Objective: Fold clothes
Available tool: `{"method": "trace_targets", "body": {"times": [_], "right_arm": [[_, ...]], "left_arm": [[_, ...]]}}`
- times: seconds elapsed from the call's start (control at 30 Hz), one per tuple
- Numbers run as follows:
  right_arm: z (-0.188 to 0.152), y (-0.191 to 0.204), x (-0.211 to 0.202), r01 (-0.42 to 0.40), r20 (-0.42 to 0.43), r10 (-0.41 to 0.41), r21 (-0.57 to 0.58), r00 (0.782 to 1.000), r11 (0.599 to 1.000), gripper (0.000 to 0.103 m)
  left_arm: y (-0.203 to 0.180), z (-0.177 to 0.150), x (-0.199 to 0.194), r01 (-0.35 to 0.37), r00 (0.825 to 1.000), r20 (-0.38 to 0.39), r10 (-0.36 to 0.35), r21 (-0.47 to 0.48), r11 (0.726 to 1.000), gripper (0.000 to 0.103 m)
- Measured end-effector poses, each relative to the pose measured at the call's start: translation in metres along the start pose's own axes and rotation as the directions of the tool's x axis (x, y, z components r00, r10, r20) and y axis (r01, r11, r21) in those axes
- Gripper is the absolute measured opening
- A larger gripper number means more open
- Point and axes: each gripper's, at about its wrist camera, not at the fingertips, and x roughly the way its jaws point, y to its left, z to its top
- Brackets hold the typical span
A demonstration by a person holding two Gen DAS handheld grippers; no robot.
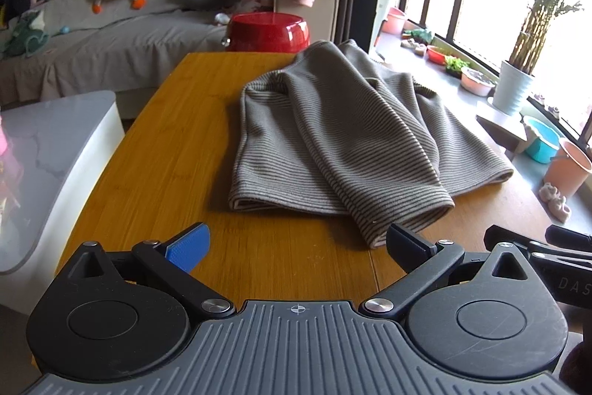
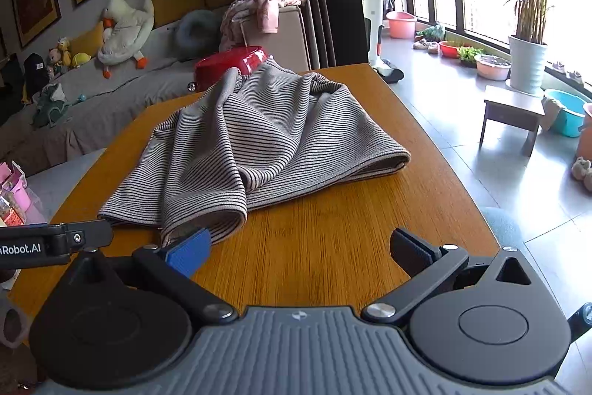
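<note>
A grey striped garment [image 1: 333, 143] lies loosely folded and rumpled on the wooden table [image 1: 177, 173], with one sleeve end reaching toward the near edge. My left gripper [image 1: 296, 250] is open just short of that sleeve end, holding nothing. In the right wrist view the same striped garment [image 2: 244, 143] spreads over the table [image 2: 351, 228]. My right gripper [image 2: 299, 250] is open and empty, its blue left pad [image 2: 188, 252] close beside the sleeve cuff. The left gripper's arm [image 2: 55, 239] shows at the left edge.
A red tub [image 1: 268, 32] stands beyond the table's far end, before a grey sofa [image 1: 111, 36] with plush toys. A white marble-top counter [image 1: 48, 154] sits left. On the right floor are a small stool [image 2: 512, 113], a potted plant [image 2: 527, 62] and several basins.
</note>
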Motion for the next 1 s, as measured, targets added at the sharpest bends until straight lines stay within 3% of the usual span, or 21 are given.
{"method": "trace_targets", "body": {"times": [0.13,0.23,0.5,1.0], "right_arm": [[0.000,0.003,0.002,0.001,-0.009,-0.001,-0.010,1.000,1.000,0.103],[0.000,0.006,0.003,0.001,-0.016,-0.001,-0.017,1.000,1.000,0.103],[0.000,0.001,-0.001,0.001,-0.023,-0.002,-0.002,1.000,1.000,0.103],[0.007,0.011,0.000,-0.008,-0.011,0.007,-0.058,1.000,0.998,0.103]], "left_arm": [[0.002,-0.008,-0.006,0.013,1.000,0.018,-0.013,0.017,1.000,0.103],[0.007,-0.010,0.008,0.011,0.999,-0.046,-0.010,0.013,1.000,0.103],[0.007,-0.021,0.007,-0.005,0.996,-0.093,0.006,0.020,1.000,0.103],[-0.001,0.000,0.009,-0.024,0.992,-0.122,0.026,0.016,1.000,0.103]]}}
